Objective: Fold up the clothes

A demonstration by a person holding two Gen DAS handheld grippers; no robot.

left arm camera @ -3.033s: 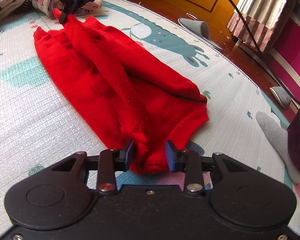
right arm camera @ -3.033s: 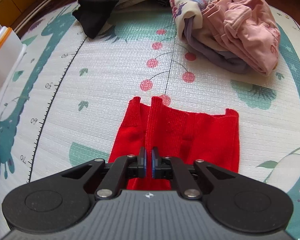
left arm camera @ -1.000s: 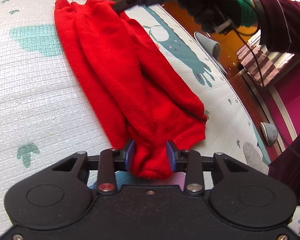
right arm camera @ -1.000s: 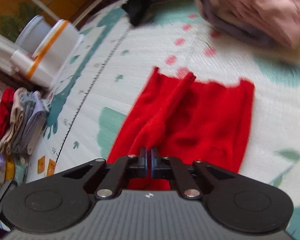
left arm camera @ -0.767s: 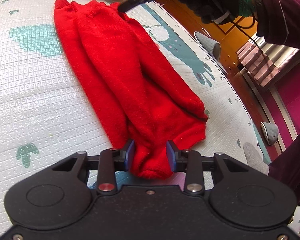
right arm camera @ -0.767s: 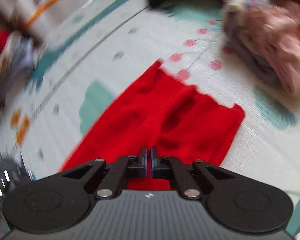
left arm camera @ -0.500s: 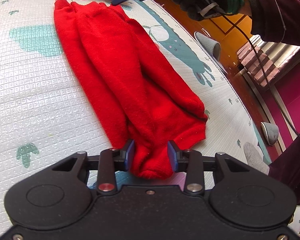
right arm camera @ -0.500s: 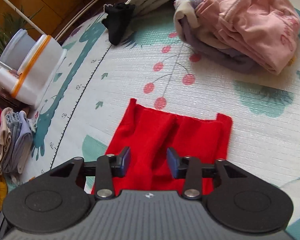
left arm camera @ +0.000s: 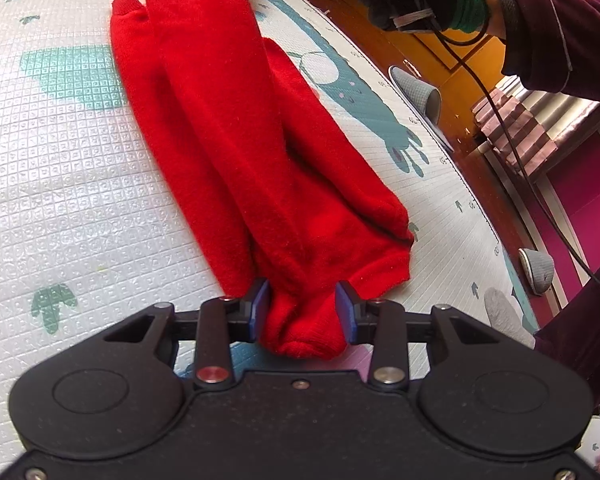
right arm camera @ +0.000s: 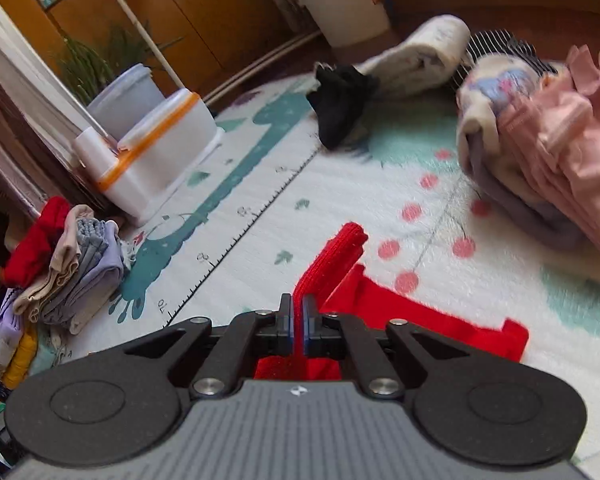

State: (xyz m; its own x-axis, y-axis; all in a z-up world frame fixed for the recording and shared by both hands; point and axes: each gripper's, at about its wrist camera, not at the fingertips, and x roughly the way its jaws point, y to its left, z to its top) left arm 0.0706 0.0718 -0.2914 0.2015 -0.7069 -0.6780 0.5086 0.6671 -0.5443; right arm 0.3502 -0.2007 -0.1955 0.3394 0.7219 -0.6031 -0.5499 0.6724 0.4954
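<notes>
Right gripper (right arm camera: 299, 322) jaws, apart half a second ago, have just been closing and are now pinching the far hem of the red garment (left arm camera: 236, 152), lifting it off the play mat (left arm camera: 60, 184). Left gripper (left arm camera: 302, 310) is clamping the near bunched end on the mat. Lengthwise fold looks to be starting.

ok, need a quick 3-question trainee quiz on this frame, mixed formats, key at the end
1. True or false: the right hand-held gripper is shut on a raised fold of the red garment.
2. Multiple choice: what lies between the fingers of the left hand-held gripper? A) a black sock B) the bunched near end of the red garment C) nothing D) a pink shirt
3. Fill the blank: in the right wrist view, the pile of pink clothes rests on the play mat to the ____ of the red garment.

Key: 1 true; 2 B; 3 right
</notes>
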